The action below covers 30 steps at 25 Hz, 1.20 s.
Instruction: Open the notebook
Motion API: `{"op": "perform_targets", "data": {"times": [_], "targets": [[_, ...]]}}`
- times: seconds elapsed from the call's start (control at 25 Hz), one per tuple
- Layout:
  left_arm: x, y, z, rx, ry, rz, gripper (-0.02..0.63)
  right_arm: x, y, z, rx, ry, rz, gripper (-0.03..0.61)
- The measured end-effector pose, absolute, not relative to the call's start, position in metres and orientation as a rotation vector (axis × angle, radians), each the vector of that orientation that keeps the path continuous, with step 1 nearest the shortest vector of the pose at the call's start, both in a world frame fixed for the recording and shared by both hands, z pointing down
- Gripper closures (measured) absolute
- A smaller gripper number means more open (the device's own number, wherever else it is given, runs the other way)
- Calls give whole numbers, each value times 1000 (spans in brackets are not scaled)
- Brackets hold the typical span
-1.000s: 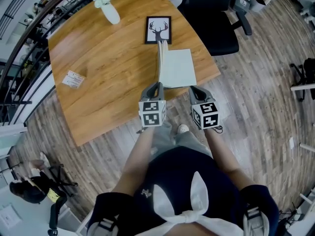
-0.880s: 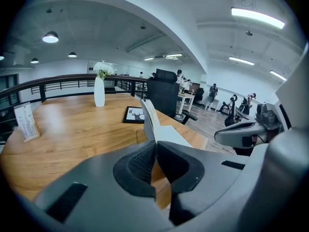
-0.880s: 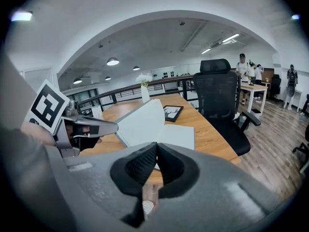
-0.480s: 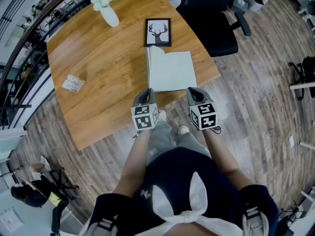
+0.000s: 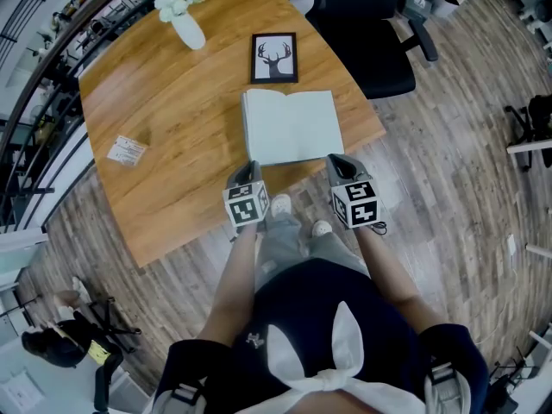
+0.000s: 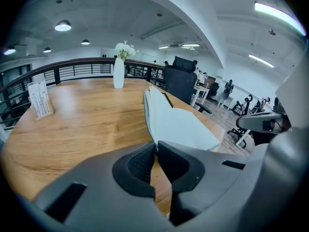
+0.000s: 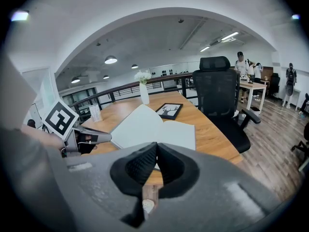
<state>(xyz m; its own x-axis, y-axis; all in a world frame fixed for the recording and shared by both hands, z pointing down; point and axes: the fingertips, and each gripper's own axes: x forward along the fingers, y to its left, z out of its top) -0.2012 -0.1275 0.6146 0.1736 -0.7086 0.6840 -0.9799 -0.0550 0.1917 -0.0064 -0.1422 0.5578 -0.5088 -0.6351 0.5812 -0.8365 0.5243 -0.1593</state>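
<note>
Showing the wooden table point(image 5: 172, 102) from above, with the notebook point(image 5: 289, 126) at its near edge, just in front of both grippers. A second earlier the cover stood upright on the spine; it has since swung over to the left, so the book now lies open as a pale two-page spread. In the gripper views the left leaf seems slightly raised. On this evidence the opening is essentially done. Opened, the book's long axis runs left to right along the table's near edge. Its spine points away from the person, toward the framed deer picture point(image 5: 274, 57). The left gripper point(image 5: 245, 176) is clenched and empty, just short of the near left corner. The right gripper point(image 5: 339, 164) is likewise clenched and empty, by the near right corner.
</note>
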Motion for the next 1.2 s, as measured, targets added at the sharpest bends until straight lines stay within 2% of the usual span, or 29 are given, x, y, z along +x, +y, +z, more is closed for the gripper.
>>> {"op": "perform_targets", "data": {"times": [1.2], "targets": [[-226, -120, 670, 1683, -1542, 800, 547, -6, -141, 572, 1199, -2267, 607, 580]]}}
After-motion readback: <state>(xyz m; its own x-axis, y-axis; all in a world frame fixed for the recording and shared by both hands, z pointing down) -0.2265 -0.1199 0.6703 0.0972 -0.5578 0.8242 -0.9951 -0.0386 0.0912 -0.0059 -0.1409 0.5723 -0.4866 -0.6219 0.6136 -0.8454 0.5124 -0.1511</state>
